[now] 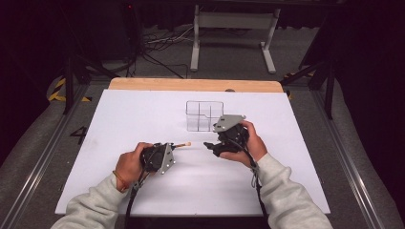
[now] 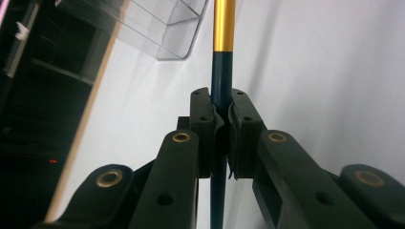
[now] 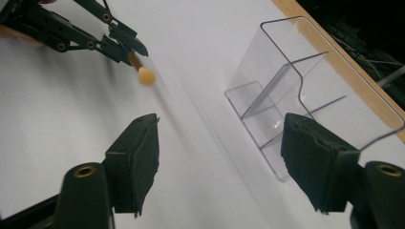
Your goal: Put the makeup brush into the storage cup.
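My left gripper (image 1: 175,147) is shut on a thin stick (image 1: 183,144) and holds it level above the white table sheet. In the left gripper view the pads (image 2: 204,119) of my left gripper (image 2: 220,102) pinch its dark blue shaft (image 2: 221,81), which turns into a gold band (image 2: 224,24) further out. Seen from the right gripper view, the stick ends in a pale rounded tip (image 3: 146,76) beyond the left gripper (image 3: 122,45). My right gripper (image 1: 210,146) (image 3: 222,138) stands open and holds nothing, a short way right of the tip.
A clear plastic divided box (image 1: 204,116) (image 3: 296,90) (image 2: 157,28) stands upright behind the grippers, near the table's middle. The white sheet (image 1: 143,109) covers a wooden tabletop whose far edge (image 1: 191,85) shows. Dark floor, cables and a stand lie beyond.
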`<state>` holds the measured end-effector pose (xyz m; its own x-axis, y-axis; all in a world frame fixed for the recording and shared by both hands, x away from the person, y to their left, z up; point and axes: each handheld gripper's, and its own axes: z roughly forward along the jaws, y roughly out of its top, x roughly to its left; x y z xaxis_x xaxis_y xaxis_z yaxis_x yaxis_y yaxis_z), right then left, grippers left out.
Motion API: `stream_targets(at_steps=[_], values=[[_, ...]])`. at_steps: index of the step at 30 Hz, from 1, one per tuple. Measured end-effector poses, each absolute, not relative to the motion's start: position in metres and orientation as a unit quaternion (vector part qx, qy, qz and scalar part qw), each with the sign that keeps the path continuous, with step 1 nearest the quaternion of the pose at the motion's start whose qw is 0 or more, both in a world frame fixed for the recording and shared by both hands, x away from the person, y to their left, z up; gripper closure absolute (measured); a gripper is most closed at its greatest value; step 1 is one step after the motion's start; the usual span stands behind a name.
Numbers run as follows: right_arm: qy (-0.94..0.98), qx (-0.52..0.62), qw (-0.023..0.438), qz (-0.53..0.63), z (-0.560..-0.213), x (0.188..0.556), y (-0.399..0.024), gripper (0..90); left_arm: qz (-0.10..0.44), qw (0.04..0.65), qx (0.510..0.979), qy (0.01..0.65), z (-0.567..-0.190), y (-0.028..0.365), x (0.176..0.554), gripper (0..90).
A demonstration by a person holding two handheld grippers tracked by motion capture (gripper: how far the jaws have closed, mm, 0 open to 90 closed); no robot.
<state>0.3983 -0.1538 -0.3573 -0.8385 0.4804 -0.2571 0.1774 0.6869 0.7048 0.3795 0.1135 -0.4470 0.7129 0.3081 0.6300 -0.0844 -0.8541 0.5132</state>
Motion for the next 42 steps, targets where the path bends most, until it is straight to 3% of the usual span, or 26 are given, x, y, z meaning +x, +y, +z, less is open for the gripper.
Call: stream_targets(at_steps=[11,20,30,42], values=[[0.855,0.21,0.269,0.39,-0.383,0.369,-0.197,13.2,0.275,0.395,0.863,0.152,-0.429,0.137,0.392,82.7],[0.826,0.227,0.296,0.423,-0.4,0.352,-0.218,6.6,0.205,0.481,0.829,0.2,-0.422,0.153,0.4,82.7],[0.8,0.248,0.313,0.447,-0.412,0.332,-0.252,7.0,0.188,0.518,0.804,0.223,-0.416,0.16,0.404,82.7],[0.752,0.286,0.363,0.471,-0.422,0.304,-0.297,6.1,0.206,0.543,0.788,0.206,-0.397,0.164,0.406,82.6]])
